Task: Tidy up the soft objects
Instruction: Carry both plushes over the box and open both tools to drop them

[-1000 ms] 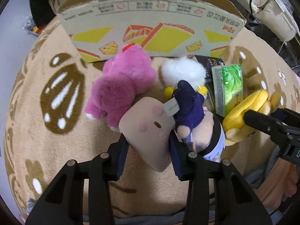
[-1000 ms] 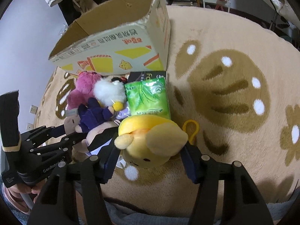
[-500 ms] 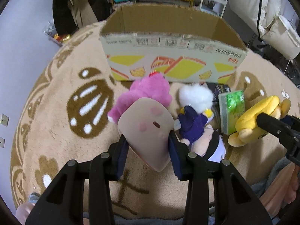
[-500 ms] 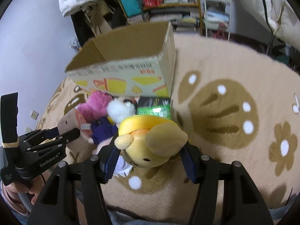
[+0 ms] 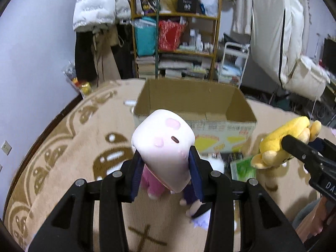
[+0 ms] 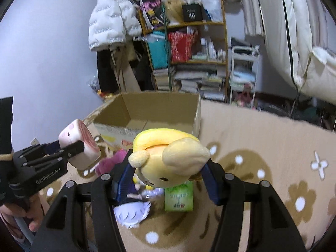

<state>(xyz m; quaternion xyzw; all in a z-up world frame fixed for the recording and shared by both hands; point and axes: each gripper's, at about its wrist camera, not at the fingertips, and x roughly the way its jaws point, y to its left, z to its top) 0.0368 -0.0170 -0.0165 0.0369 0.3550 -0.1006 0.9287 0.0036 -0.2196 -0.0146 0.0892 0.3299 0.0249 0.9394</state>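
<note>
Pink plush [image 5: 162, 147] pinched in left gripper [image 5: 166, 172], yellow plush [image 6: 168, 157] in right gripper [image 6: 168, 178], cardboard box [image 5: 195, 105] open

Pale pink block plush [image 5: 166, 147] and yellow plush [image 6: 168, 157] held aloft, open cardboard box [image 5: 195, 107] behind on rug

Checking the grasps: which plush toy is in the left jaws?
The pale pink, loaf-shaped plush; the yellow plush sits in the right jaws, the others lie on the rug.
</note>
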